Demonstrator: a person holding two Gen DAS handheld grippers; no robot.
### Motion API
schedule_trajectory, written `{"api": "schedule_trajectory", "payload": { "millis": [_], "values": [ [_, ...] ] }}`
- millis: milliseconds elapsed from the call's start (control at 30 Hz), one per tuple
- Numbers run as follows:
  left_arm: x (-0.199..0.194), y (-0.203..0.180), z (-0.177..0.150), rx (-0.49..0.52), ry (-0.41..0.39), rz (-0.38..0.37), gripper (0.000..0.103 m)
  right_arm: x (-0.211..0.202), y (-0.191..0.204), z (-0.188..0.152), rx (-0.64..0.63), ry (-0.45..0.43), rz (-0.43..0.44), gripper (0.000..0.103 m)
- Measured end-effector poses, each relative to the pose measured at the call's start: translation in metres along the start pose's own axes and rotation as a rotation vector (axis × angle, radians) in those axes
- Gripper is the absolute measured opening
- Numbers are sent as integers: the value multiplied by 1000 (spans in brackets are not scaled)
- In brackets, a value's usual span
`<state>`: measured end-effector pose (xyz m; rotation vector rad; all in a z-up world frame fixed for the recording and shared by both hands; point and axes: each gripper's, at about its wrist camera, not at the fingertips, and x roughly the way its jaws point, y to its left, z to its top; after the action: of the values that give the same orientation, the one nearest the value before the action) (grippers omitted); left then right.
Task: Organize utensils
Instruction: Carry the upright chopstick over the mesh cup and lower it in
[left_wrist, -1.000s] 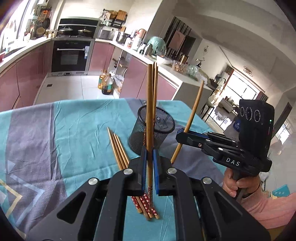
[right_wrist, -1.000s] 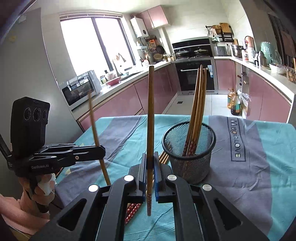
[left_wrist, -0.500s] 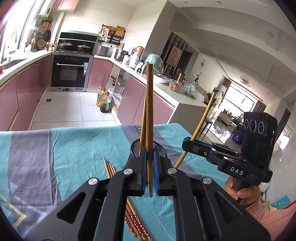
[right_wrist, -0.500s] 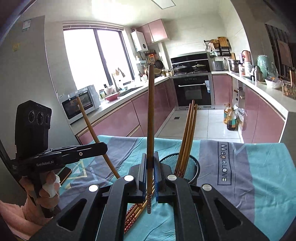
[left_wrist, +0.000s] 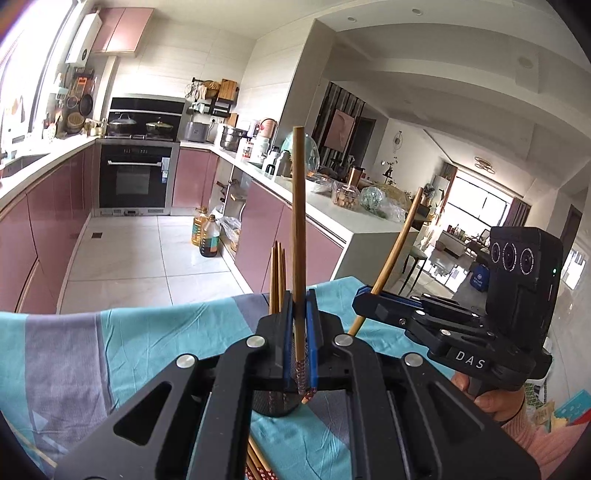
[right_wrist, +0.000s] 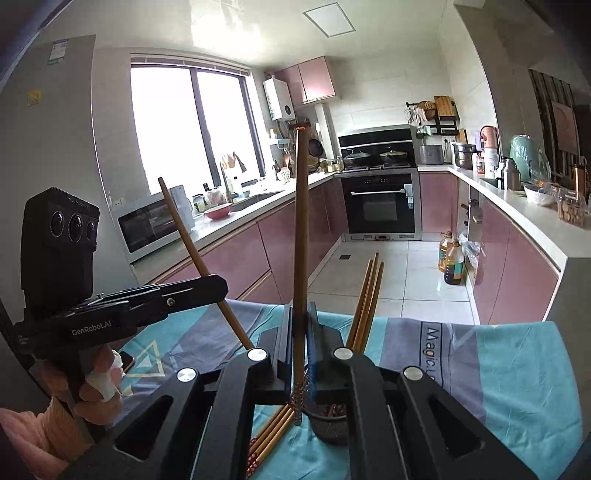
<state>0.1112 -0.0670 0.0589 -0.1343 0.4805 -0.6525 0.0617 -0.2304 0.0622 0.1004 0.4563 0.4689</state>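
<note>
My left gripper (left_wrist: 300, 321) is shut on one wooden chopstick (left_wrist: 298, 236) held upright. My right gripper (right_wrist: 300, 325) is shut on another wooden chopstick (right_wrist: 300, 236), also upright. Both are raised above a black mesh holder (left_wrist: 273, 404), which also shows in the right wrist view (right_wrist: 328, 424), mostly hidden behind the jaws. Three chopsticks (right_wrist: 367, 302) stand in the holder. Several loose chopsticks (right_wrist: 269, 437) lie on the tablecloth beside it. Each gripper shows in the other's view: the right gripper (left_wrist: 364, 301) and the left gripper (right_wrist: 218, 286).
A teal and grey tablecloth (right_wrist: 498, 362) covers the table. Behind it is a kitchen with pink cabinets, an oven (left_wrist: 135, 177) and a long counter (left_wrist: 332, 206) with jars and pots. Oil bottles (right_wrist: 451, 262) stand on the tiled floor.
Both grippers have risen with their chopsticks and tilted up. The holder has sunk low in both views, now mostly behind the jaws.
</note>
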Motion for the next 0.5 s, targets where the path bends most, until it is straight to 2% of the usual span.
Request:
{"api": "schedule_trajectory", "payload": {
  "millis": [267, 500],
  "values": [
    [8, -16, 12, 50, -7, 27, 7, 7, -8, 10, -1, -16, -37, 6],
    [30, -28, 8, 128, 50, 81, 7, 29, -18, 5, 12, 25, -59, 6]
  ]
}}
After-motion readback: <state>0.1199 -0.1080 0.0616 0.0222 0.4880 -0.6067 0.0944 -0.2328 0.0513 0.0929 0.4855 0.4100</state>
